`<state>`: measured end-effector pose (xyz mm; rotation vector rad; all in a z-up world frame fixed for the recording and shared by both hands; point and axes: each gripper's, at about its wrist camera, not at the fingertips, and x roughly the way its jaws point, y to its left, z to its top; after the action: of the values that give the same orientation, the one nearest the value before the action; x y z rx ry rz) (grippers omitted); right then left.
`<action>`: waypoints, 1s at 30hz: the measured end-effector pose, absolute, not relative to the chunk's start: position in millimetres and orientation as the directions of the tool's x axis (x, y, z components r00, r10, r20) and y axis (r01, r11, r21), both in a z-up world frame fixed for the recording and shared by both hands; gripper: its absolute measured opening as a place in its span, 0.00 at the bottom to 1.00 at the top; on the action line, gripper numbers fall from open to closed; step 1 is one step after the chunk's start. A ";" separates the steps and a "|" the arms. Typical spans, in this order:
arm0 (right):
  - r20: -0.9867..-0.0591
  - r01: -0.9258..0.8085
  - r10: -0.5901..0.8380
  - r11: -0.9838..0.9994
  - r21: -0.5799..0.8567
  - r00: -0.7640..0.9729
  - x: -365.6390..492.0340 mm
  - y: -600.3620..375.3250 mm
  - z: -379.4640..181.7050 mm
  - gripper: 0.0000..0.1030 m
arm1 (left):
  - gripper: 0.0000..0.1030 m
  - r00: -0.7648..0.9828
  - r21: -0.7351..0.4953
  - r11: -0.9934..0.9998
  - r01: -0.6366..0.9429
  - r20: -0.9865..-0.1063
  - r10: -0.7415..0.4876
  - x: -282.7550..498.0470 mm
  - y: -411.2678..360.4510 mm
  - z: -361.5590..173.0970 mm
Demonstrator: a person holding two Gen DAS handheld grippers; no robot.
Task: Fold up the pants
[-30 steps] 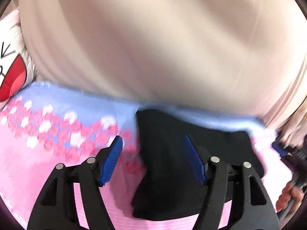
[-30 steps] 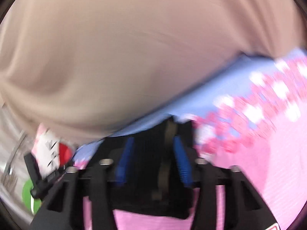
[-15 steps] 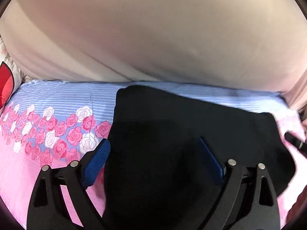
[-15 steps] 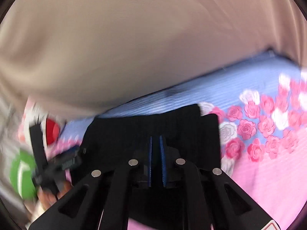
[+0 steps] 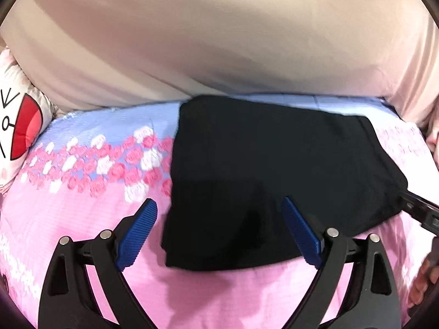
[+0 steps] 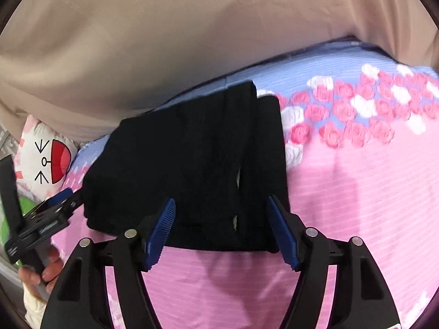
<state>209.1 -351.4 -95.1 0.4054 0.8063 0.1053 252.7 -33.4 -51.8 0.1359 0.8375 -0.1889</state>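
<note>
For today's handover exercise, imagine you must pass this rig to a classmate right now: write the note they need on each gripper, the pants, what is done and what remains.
Left gripper: open, holding nothing, poised above the near left corner of the pants.
Right gripper: its jaws have just been opening; open, pads clear of the cloth, the pants' near edge between them.
Pants: black, lying as a compact folded bundle on the pink floral bedsheet, near the beige curtain.
Done: bundle folded and set down.
Left: probably only tidying the uneven right edge layers, then withdrawing.

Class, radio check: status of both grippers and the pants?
Left gripper open, empty. Right gripper just opened, off the cloth. Black pants folded, flat on bedspread. Nothing in the way.
</note>
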 end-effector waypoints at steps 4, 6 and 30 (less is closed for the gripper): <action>-0.665 0.037 0.232 0.930 0.365 0.710 216.3 -339.7 -90.8 0.17 | 0.87 0.641 0.068 0.974 0.218 -0.762 -0.091 246.0 -39.3 -55.6; -0.646 0.020 0.222 0.938 0.345 0.731 221.3 -324.6 -80.9 0.16 | 0.87 0.639 0.069 0.973 0.220 -0.764 -0.090 244.0 -39.4 -56.9; -0.543 0.174 -0.077 0.976 0.130 0.836 57.0 -259.9 -76.1 0.78 | 0.94 0.753 0.122 0.966 0.226 -0.651 -0.094 104.3 -24.1 -54.2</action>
<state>57.0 -259.9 -76.1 0.1775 0.5659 -0.1334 104.3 -24.1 -54.2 0.1986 0.6973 -0.1760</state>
